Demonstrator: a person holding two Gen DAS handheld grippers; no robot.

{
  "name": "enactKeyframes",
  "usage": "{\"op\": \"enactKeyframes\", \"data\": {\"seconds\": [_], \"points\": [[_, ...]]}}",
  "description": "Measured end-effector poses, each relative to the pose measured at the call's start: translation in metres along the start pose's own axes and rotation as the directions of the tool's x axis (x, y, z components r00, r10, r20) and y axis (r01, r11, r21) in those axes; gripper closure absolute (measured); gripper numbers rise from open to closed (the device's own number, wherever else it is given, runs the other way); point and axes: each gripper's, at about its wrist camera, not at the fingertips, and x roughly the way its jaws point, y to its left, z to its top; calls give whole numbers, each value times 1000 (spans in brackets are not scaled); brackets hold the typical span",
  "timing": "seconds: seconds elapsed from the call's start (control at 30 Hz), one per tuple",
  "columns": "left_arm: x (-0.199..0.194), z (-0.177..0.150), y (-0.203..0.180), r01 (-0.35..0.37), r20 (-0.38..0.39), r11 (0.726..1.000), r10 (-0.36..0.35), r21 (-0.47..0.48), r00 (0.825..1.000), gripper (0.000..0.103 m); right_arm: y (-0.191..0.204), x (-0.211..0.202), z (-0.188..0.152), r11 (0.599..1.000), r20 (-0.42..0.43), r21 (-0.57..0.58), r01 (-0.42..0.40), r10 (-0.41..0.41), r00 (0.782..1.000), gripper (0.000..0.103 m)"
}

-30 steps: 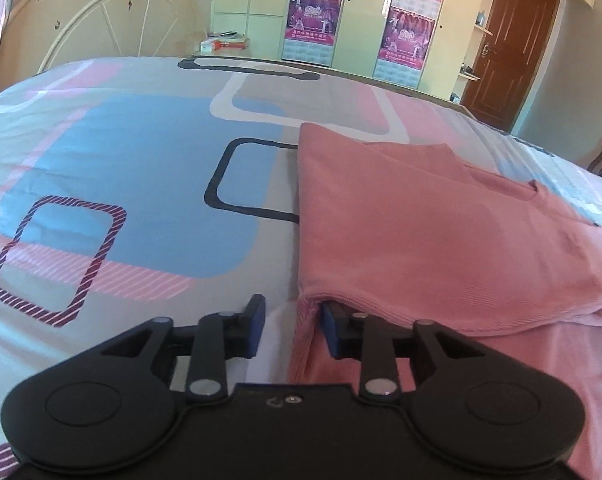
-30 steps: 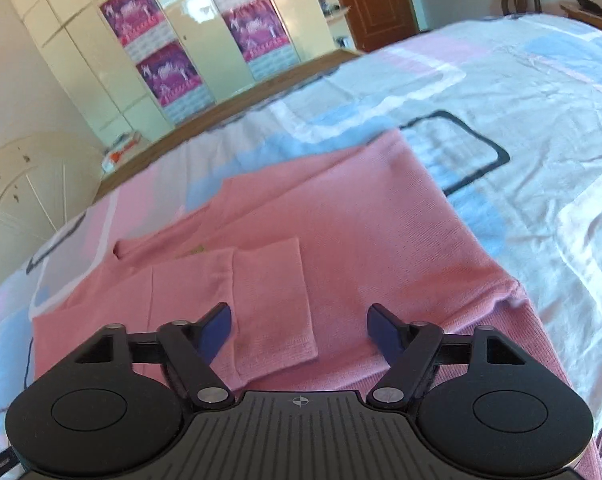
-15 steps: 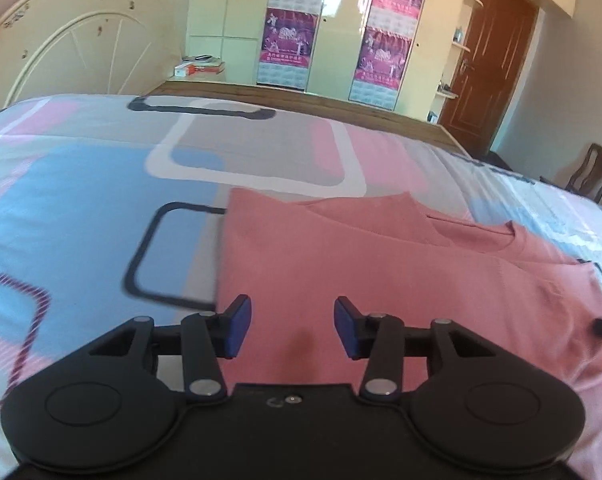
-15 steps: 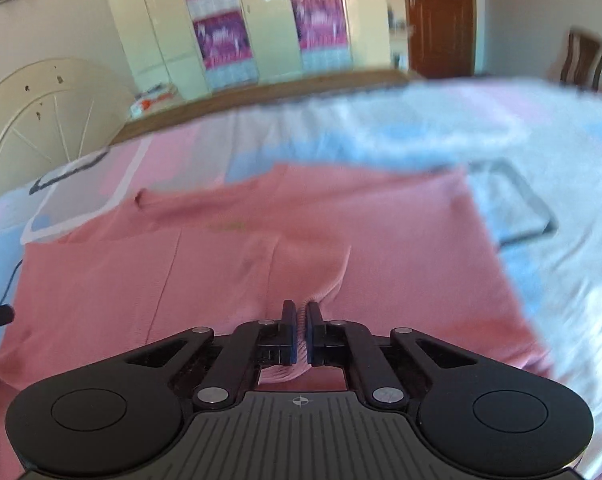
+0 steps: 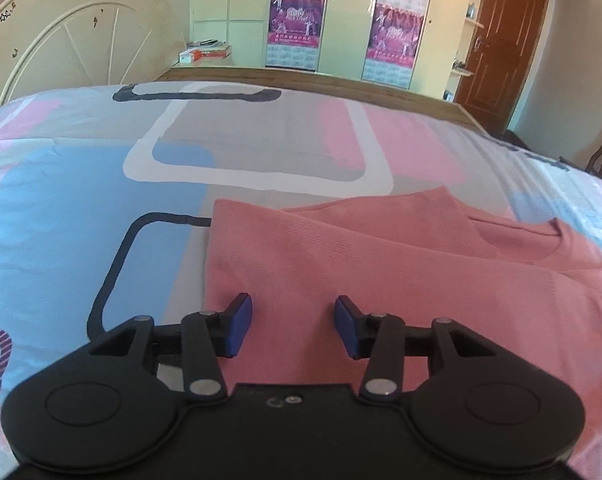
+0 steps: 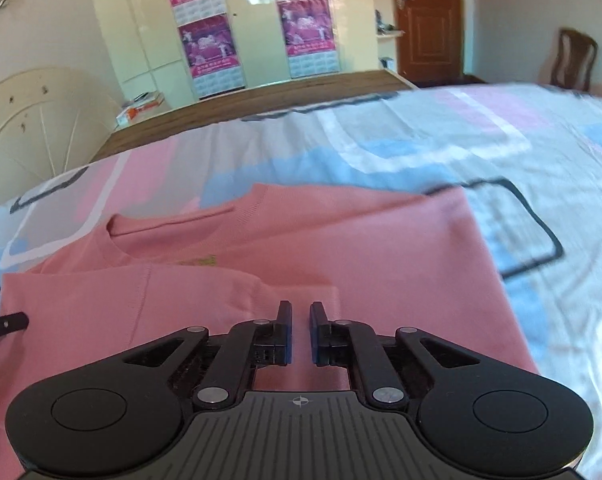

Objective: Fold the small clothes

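A pink knit sweater (image 5: 381, 272) lies flat on the patterned bedspread, its sleeves folded in across the body. In the right wrist view the sweater (image 6: 341, 248) shows its neckline at upper left and a folded sleeve end just ahead of the fingers. My left gripper (image 5: 293, 320) is open and empty, above the sweater's near left part. My right gripper (image 6: 300, 330) has its jaws a narrow gap apart with nothing between them, just above the sweater's middle. The left gripper's tip (image 6: 5, 322) pokes in at the left edge.
The bedspread (image 5: 81, 208) with blue, pink and grey blocks stretches all round the sweater. A cream headboard (image 5: 73, 40) stands at the far left, wardrobes with posters (image 5: 297, 12) behind the bed's wooden edge, a brown door (image 5: 505, 40) and a chair (image 6: 573, 60) to the right.
My left gripper let go of the sweater's edge and moved over the garment, jaws wider. My right gripper closed over the sleeve end, then parted slightly; the sleeve lies flat now.
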Motion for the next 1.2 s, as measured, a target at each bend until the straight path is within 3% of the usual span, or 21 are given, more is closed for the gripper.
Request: {"op": "enactKeyframes", "data": {"seconds": [0.13,0.23,0.33,0.43,0.5,0.57,0.63,0.77,0.87,0.97,1.1,1.2], "points": [[6,2,-4,-22,4,999,21,28,1000,55,18,22,-6,986,-36,-154,59,-66,997,95],[6,4,-1,-16,-6,1000,16,3,1000,56,16,27,-4,978,-20,-178,109,-114,993,95],[-2,4,-5,-30,-25,1000,31,7,999,56,10,17,-1,986,-22,-136,92,-96,995,94],[-17,-1,-9,-25,-27,1000,25,-14,999,53,8,-2,-2,995,-6,-94,27,-28,1000,93],[-30,-8,-13,-11,-27,1000,11,-19,1000,53,13,-13,-5,996,4,-94,-3,3,1000,88],[-41,-15,-20,13,-28,1000,-14,-19,999,52,23,-22,-7,994,7,-103,-29,30,1000,65],[-52,-24,-31,30,-39,1000,-30,-4,999,49,35,-29,-14,991,8,-121,-57,59,998,56],[-60,-42,-48,48,-67,998,-46,35,997,46,56,-31,-32,975,-4,-215,-58,59,998,56],[-60,-55,-51,29,-68,999,-26,42,997,43,48,-26,-41,979,-46,-192,-69,61,997,57],[-58,-60,-47,5,-58,1000,-4,22,998,41,34,-18,-48,978,-65,-209,-3,-11,998,57],[-66,-59,-43,-20,-69,1000,22,19,997,44,20,-26,-44,984,-64,-177,-4,-7,998,57],[-86,-63,-48,9,-50,1000,-7,30,999,44,22,-45,-44,986,-44,-157,-53,46,998,57]]}}
